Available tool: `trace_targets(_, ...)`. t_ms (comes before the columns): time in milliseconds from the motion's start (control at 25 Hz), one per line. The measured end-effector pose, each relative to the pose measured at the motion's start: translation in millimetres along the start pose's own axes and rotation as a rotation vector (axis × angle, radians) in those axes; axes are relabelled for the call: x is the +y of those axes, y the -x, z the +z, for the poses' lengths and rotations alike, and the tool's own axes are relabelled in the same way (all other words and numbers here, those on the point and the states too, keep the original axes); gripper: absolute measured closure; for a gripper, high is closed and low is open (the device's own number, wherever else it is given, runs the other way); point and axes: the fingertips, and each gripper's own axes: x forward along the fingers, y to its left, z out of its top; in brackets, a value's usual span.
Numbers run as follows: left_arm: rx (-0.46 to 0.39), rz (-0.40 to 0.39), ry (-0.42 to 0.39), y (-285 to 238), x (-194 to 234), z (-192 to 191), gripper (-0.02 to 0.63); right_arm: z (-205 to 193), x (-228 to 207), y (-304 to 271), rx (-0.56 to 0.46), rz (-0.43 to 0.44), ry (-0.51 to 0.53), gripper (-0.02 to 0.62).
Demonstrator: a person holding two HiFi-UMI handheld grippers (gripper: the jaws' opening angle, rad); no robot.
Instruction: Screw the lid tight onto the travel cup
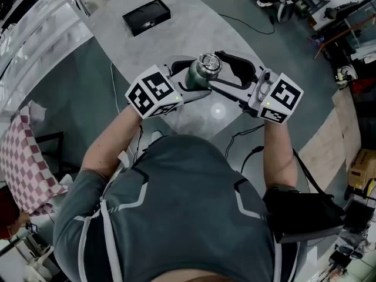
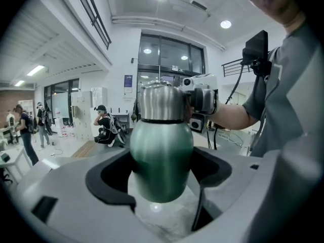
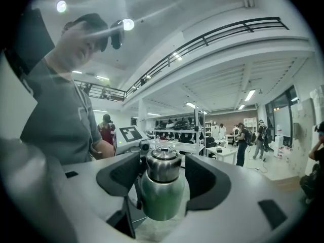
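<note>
While the left claw [image 2: 162,178] pinches the green body of the travel cup [image 2: 161,156] from both sides, its dark pads pressed against the rounded metal, the cup is held up in the air, lid end on top. Facing it from the opposite side, the right claw [image 3: 162,176] stands spread around the steel lid [image 3: 163,165], one pad on either side, with a thin gap showing between each pad and the lid. The lid sits on the cup's neck; how far it is screwed down I cannot tell. Seen from the head view, the two marker cubes [image 1: 154,93] [image 1: 282,98] flank the cup in front of the person's chest. Below lies a pale grey floor [image 1: 194,28], with a flat black box [image 1: 147,15] well beyond the cup, a thin cable [image 1: 113,87] trailing nearby, and a red-and-white checked cloth [image 1: 20,163] off to the left.
</note>
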Motion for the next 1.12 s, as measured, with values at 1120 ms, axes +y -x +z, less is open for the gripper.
trace_targets(1120, -0.084, 0.197, 0.089, -65.3, 99.7, -40.6, 0.239, -93.7, -112.5, 96.6, 0.09, -0.643, -0.187, 0.556)
